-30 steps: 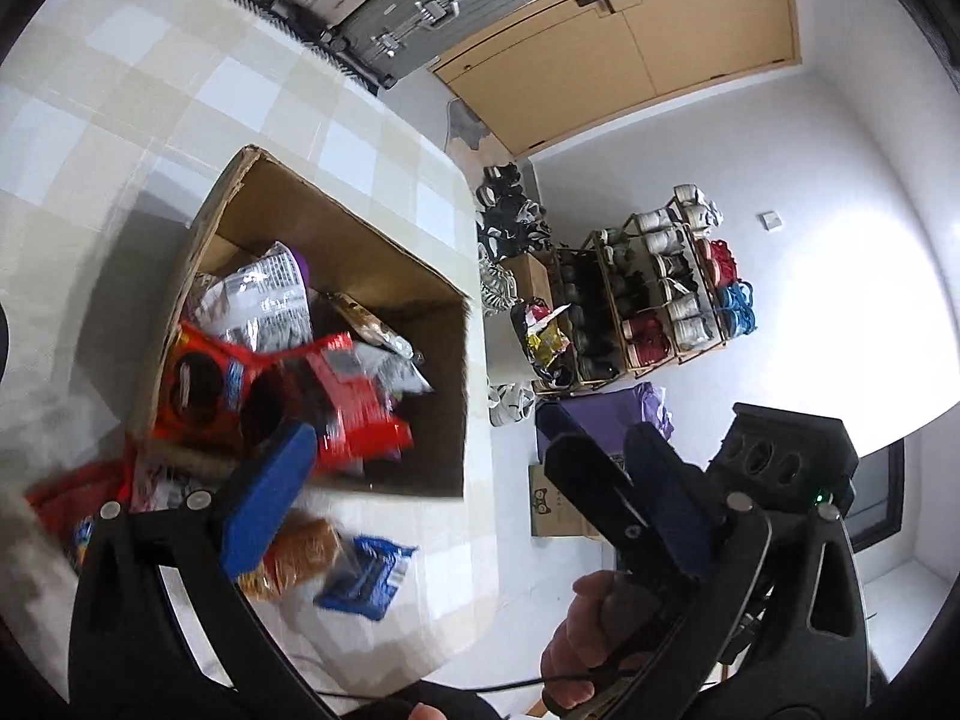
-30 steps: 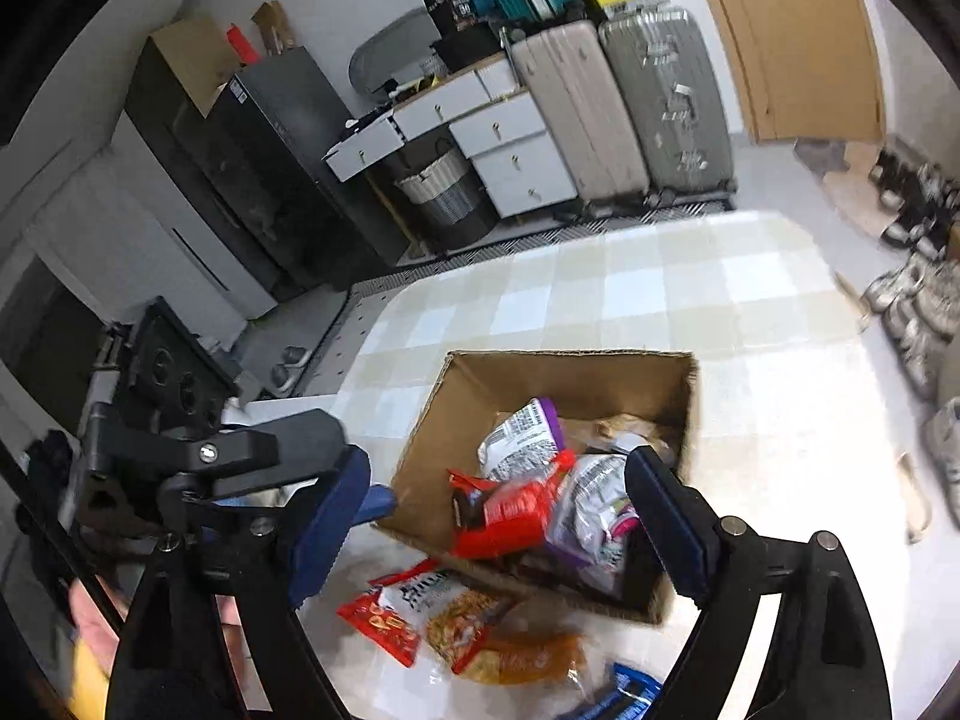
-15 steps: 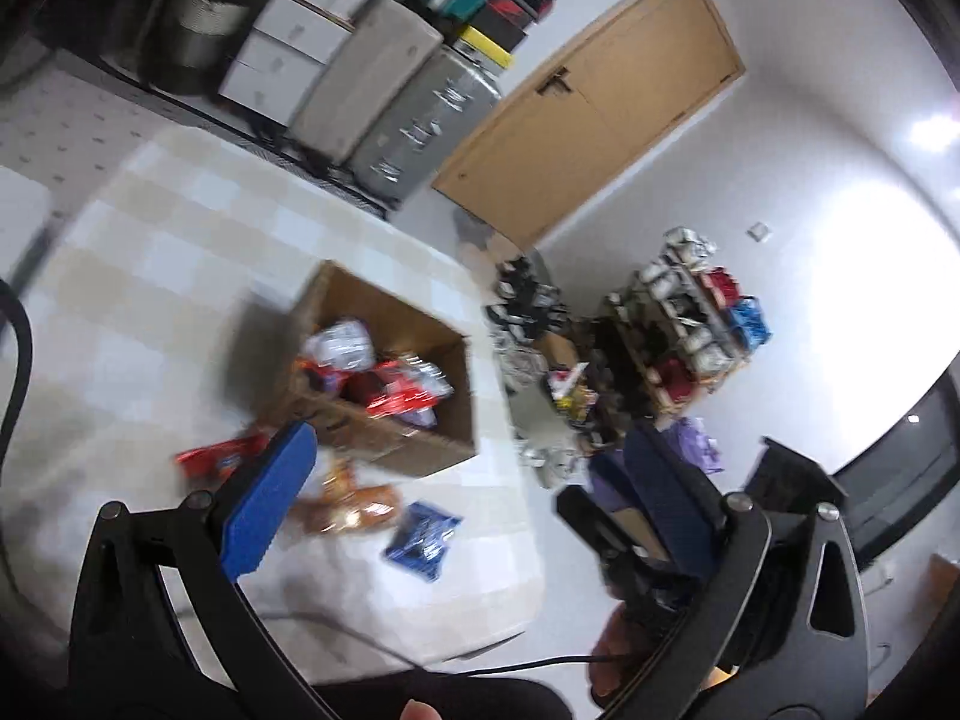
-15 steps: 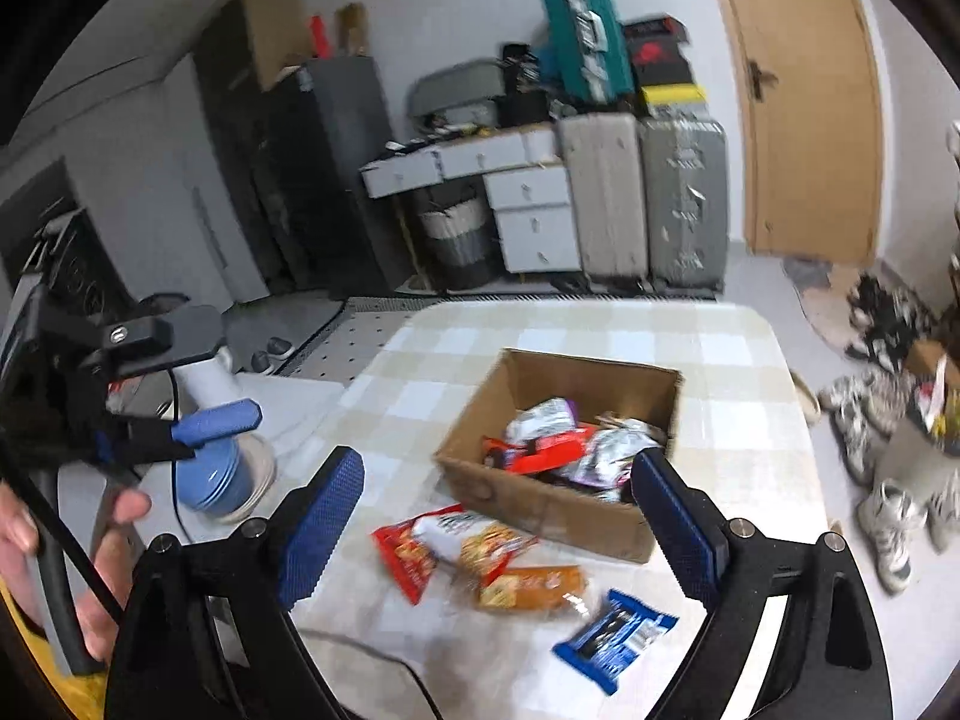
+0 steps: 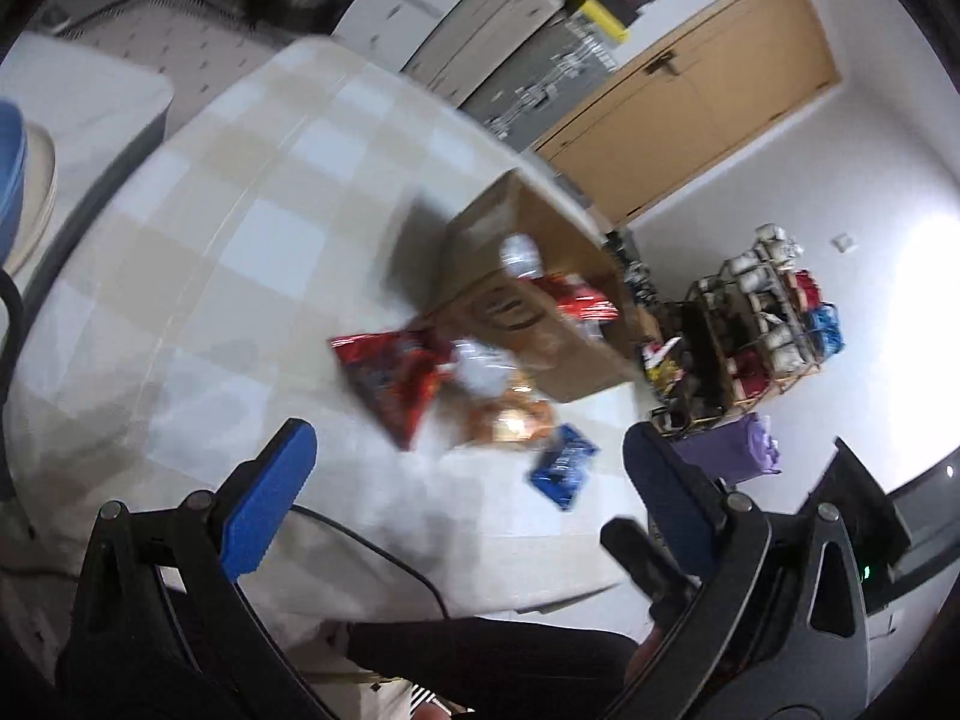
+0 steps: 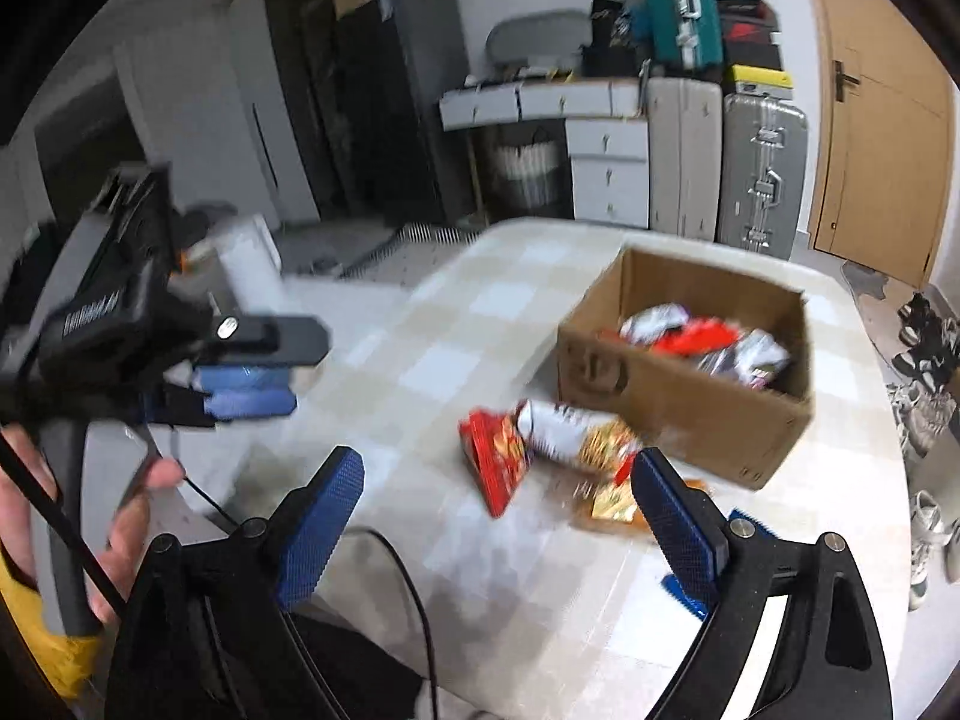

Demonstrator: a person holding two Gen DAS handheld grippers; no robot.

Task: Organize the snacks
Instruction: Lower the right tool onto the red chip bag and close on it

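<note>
A brown cardboard box (image 6: 672, 396) holding several snack packets (image 6: 702, 342) stands on the checked table; it also shows in the left wrist view (image 5: 540, 324). In front of it lie a red packet (image 6: 498, 456), a white packet (image 6: 558, 426), an orange packet (image 6: 612, 498) and a blue packet (image 5: 564, 465). My left gripper (image 5: 468, 480) is open and empty, held back above the table's near side. My right gripper (image 6: 498, 516) is open and empty, also back from the snacks. The left gripper shows in the right wrist view (image 6: 240, 387).
A black cable (image 6: 408, 588) runs over the table's near edge. Suitcases (image 6: 762, 168) and a white drawer unit (image 6: 606, 174) stand behind the table, next to a wooden door (image 6: 876, 138). A shoe rack (image 5: 762, 324) stands to the right. A blue bowl stack (image 5: 12, 180) sits far left.
Both grippers have drawn back and up from the box toward the table's near edge, still open and empty. The box and loose packets have not moved.
</note>
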